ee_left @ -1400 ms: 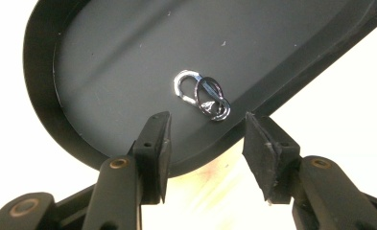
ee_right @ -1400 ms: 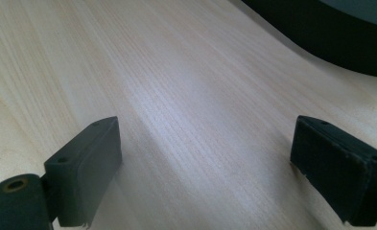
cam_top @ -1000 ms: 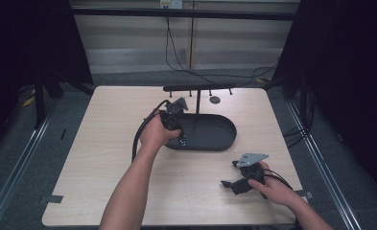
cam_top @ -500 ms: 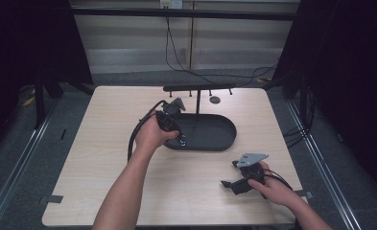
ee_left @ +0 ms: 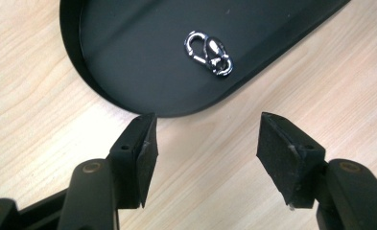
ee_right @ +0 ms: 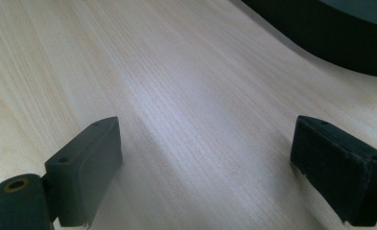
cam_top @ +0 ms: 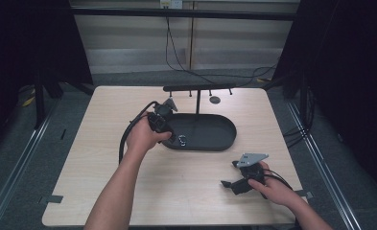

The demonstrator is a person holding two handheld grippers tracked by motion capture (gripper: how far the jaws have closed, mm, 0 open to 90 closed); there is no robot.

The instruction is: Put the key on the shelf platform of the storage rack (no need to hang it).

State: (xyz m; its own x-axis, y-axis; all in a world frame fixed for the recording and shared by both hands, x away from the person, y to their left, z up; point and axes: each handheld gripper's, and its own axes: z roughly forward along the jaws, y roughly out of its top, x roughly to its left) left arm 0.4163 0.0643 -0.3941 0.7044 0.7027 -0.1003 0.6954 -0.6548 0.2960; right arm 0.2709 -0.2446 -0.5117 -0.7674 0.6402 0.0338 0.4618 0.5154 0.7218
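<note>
**Op A:** High view first: I have the left gripper (cam_top: 169, 125) at the tray's (cam_top: 224, 136) nine-o'clock end, hand wrapped round its body. The tray is a long oval, matte black, with a low raised rim, lying on a pale wood-grain table (cam_top: 176, 191). A thin black T-stand (cam_top: 198, 88) rises from its twelve-o'clock edge, with short pegs hanging from the crossbar.

**Op B:** And the clasp?

**Op A:** The clasp (ee_left: 208, 53) lies flat on the tray floor near that nine-o'clock end. It is small, shiny metal: a hook-shaped loop joined to a rounded body and a little ring. In the left gripper view it sits at twelve o'clock from my jaws, well clear of them.

**Op B:** Jaw state on the left?

**Op A:** About half spread, and they have just been opening. Nothing is between them, only bare wood and the tray's rim just beyond the tips. The pads (ee_left: 147, 153) are wedge-shaped blocks faced with dull, grainy black rubber.

**Op B:** Right side?

**Op A:** The right gripper (cam_top: 234, 183) rests low at five o'clock on the table, well apart from the tray, grey three-cornered plate on top. Its jaws stand wide, holding nothing; in the right gripper view there is smooth, straight-grained wood between them and the tray's dark curved wall at one o'clock.
</note>
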